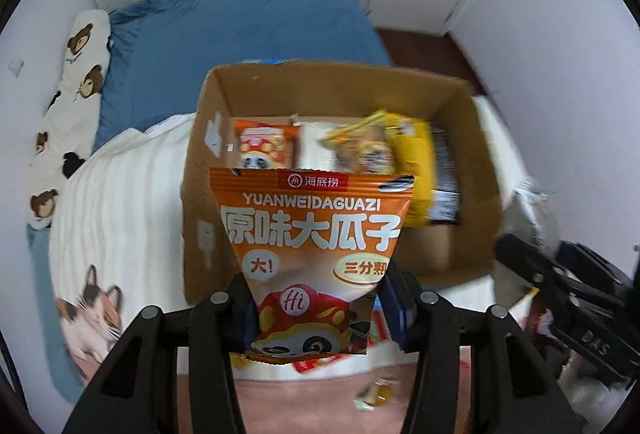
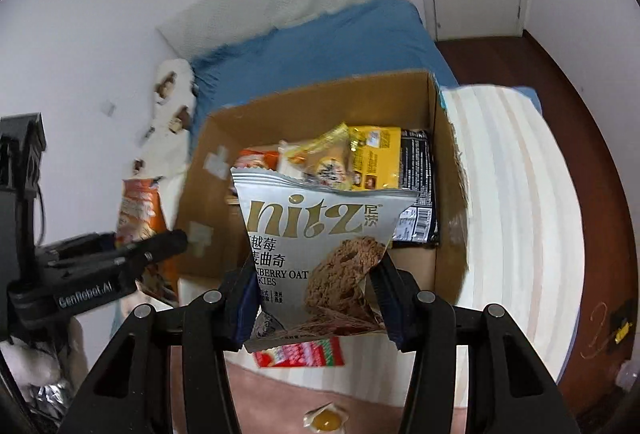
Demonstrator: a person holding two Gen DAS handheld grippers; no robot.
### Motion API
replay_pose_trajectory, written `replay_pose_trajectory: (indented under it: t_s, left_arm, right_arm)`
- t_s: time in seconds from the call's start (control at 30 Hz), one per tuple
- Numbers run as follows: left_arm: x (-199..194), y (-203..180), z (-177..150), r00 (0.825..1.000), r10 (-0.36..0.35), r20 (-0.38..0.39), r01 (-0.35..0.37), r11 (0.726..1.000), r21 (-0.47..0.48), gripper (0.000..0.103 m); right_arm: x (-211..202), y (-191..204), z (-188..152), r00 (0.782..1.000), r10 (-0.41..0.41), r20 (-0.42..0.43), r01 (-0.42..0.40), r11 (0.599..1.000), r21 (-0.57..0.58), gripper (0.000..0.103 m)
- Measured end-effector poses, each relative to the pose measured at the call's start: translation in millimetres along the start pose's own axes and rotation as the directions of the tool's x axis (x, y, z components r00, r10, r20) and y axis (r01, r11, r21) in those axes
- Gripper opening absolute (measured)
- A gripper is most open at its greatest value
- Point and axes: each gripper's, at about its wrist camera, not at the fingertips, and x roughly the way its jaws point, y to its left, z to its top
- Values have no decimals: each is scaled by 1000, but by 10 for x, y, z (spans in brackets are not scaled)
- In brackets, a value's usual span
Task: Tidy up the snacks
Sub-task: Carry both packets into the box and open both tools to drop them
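Left gripper (image 1: 316,314) clamped the orange seed packet (image 1: 312,234); right gripper (image 2: 316,308) clamped the silver cookie bag (image 2: 320,254). Both hung before the cardboard box (image 1: 472,161).

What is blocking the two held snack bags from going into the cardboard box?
Nothing visible. The orange seed bag in the left gripper and silver cookie bag in the right gripper face the open-topped cardboard box.

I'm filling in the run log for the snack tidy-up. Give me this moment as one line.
left tongs: shut on orange seed packet | right tongs: shut on silver cookie packet | both before cardboard box, partly filled
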Motion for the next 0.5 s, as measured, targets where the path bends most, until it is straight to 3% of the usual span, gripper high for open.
replay_pose_trajectory:
  t_s: [0.17, 0.33, 0.37, 0.4, 0.43, 0.5]
  left_arm:
    - [488, 216, 201, 990, 107, -93, -109, 994, -18, 47]
    - [917, 287, 231, 977, 148, -153, -151, 988, -12, 49]
    - [980, 307, 218, 972, 159, -172, -164, 986, -13, 49]
    - [1036, 316, 199, 968, 169, -183, -175, 984, -18, 49]
    - [1055, 334, 182, 967, 176, -186, -184, 983, -26, 52]
    - [1153, 375, 187, 968, 158, -193, -169, 985, -41, 63]
  right_arm:
    - [505, -111, 104, 997, 6, -82, -1, 998, 62, 54]
    - [798, -250, 47, 990, -14, -141, 27, 995, 91, 55]
    - [881, -283, 47, 985, -25, -173, 43, 994, 98, 59]
    - [974, -316, 46, 975, -50, -219, 73, 993, 98, 85]
    - [1030, -333, 32, 967, -69, -244, 93, 992, 90, 98]
    - [1077, -352, 21, 966, -78, -247, 100, 992, 79, 102]
